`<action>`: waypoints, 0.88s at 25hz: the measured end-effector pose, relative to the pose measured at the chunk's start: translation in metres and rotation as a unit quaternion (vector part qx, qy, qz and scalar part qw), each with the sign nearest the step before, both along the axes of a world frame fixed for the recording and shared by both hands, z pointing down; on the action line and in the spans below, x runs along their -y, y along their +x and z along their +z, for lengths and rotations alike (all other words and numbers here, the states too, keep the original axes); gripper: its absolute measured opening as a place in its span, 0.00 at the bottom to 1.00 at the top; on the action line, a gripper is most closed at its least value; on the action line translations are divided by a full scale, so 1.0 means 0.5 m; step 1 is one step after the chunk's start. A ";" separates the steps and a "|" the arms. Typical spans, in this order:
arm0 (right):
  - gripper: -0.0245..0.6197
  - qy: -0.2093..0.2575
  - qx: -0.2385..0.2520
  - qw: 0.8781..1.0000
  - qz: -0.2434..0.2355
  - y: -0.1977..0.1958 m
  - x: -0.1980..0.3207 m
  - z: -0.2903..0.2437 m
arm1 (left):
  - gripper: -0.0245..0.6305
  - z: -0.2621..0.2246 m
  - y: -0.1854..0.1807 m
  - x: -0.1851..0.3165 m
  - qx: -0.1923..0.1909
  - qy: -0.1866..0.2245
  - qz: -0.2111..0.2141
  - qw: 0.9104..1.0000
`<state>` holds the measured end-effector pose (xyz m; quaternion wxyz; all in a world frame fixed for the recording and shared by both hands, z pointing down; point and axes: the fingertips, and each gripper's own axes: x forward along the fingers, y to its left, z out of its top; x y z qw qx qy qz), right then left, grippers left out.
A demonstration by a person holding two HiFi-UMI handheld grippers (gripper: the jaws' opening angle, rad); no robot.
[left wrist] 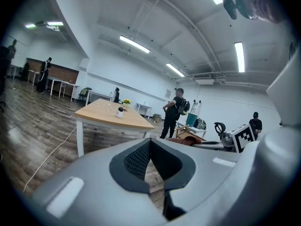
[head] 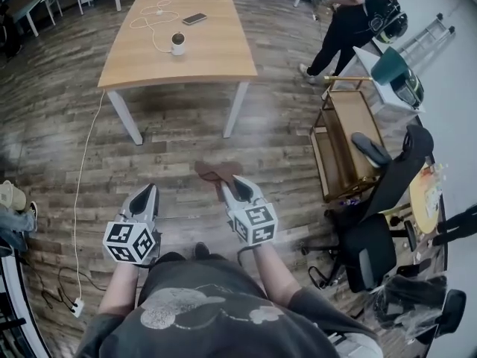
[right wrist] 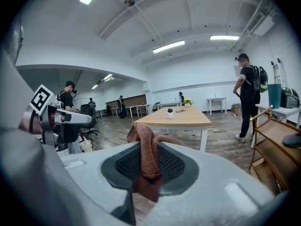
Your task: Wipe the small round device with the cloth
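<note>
Two claws showed low in the frame, above a wood floor [head: 179, 129]. The left claw [head: 146, 194] was closed, with nothing in it. The right claw [head: 226, 185] pinched a brown cloth [head: 215, 172]. The device [head: 178, 43] stood on the counter [head: 216, 54] at upper centre, well apart from both.

The cloth [right wrist: 141, 134] disappears between the right tongs [right wrist: 146, 161]; the small round device [right wrist: 170, 113] shows no detail.
</note>
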<state>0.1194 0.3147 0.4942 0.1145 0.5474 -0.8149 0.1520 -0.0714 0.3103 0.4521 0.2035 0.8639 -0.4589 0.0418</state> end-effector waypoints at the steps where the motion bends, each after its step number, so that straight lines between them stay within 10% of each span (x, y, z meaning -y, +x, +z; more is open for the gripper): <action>1: 0.15 0.001 -0.003 1.000 -0.005 0.005 0.006 -0.001 | 0.07 -0.001 0.001 0.001 0.002 0.002 -0.005 1.000; 22: 0.15 -0.001 0.012 1.000 0.006 0.062 0.161 0.018 | 0.07 0.018 0.057 0.171 -0.002 0.006 -0.015 1.000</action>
